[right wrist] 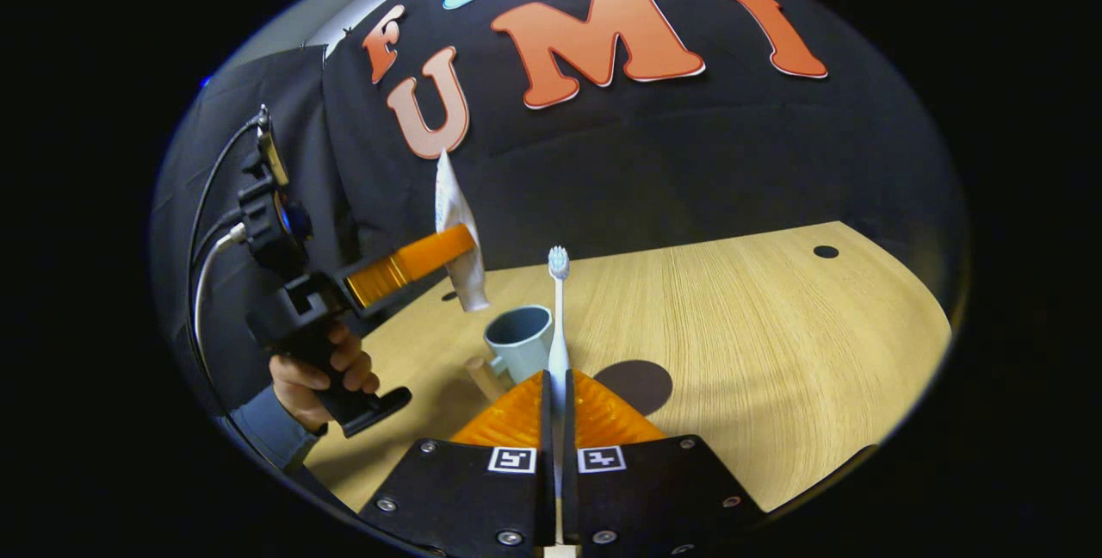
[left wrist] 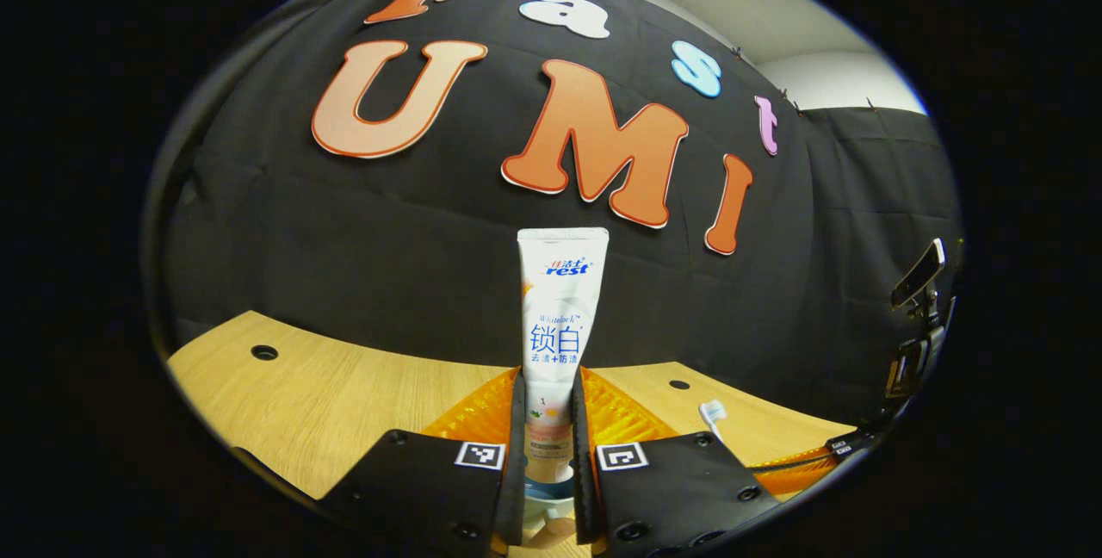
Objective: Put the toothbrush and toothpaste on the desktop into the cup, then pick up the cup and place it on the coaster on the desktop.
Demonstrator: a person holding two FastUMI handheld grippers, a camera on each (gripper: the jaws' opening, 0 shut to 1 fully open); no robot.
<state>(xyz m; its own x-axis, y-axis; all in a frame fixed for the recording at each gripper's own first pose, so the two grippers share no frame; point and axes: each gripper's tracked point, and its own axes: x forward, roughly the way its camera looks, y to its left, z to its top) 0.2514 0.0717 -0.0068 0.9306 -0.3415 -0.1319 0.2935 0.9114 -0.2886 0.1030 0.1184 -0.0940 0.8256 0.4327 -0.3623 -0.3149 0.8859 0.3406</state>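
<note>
My left claw [left wrist: 548, 455] is clamped on the toothpaste [left wrist: 560, 325], upright above the cup [right wrist: 519, 341]. My right claw [right wrist: 557, 446] pinches the toothbrush [right wrist: 559, 317], bristles up, beside the cup. The coaster [right wrist: 635, 384] lies on the counter [right wrist: 775, 351] near the cup.

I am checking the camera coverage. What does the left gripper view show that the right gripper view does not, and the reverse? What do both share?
From the left gripper view: the printed front of the toothpaste, upright between the fingers of the left gripper.

From the right gripper view: the coaster, the whole cup with its handle, the hand holding the left gripper, and the toothbrush clamped upright in the right gripper.

Shared: the toothpaste, the toothbrush's bristle end, the wooden table.
</note>
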